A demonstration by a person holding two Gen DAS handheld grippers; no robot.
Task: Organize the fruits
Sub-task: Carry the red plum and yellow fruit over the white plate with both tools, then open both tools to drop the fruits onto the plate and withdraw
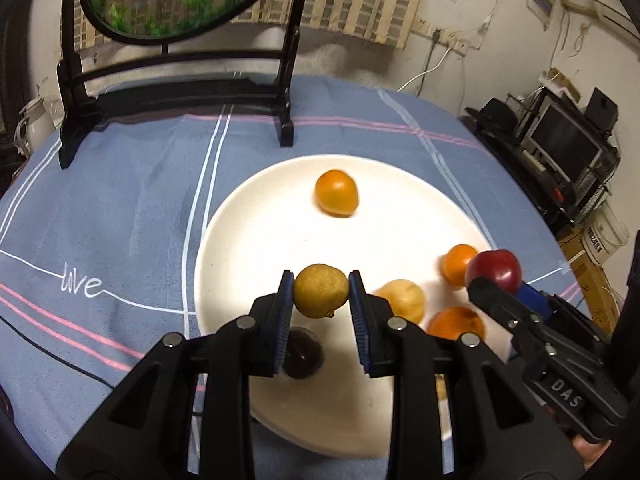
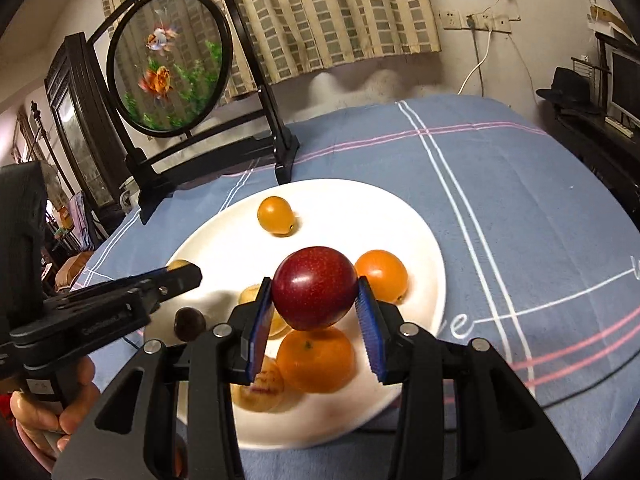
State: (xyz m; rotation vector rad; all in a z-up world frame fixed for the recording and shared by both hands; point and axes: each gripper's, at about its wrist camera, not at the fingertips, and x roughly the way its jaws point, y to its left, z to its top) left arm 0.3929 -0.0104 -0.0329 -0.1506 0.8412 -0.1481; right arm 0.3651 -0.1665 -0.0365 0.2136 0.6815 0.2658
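1. Left tongs (image 1: 321,294): clenched on a small yellow-brown fruit (image 1: 321,291), which sits squeezed between the two blue pads (image 1: 282,320) and hangs above the near part of the white plate (image 1: 240,216).
2. Right tongs (image 2: 315,298): clenched on a dark red plum (image 2: 315,287), gripped at its two sides by the blue pads and held above the plate's middle. In the left wrist view these tongs enter from the right edge with the plum at their tip.
3. White plate: lies on the desk (image 1: 132,184), which is covered by a blue cloth with white and pink stripes and the written word "love" (image 1: 80,285).
4. Fruit lying on the plate: a lone orange fruit (image 1: 336,193) towards the far side; a second orange fruit (image 2: 382,276) just beside the held plum on its right; a larger orange fruit (image 2: 316,360) below the plum; a pale yellow fruit (image 1: 402,300) between the two tongs.
5. Dark round fruit (image 2: 189,323): lies at the plate's near-left rim, partly hidden under the left tongs in the left wrist view.
6. A pale fruit with a reddish mark (image 2: 260,390) lies at the near side of the plate, blurred and partly behind the right tongs.
7. Round screen with painted goldfish (image 2: 168,62) in a black stand: upright on the desk beyond the plate, well apart from both tongs.
8. A person's hand (image 2: 60,412) grips the handle of the left tongs.
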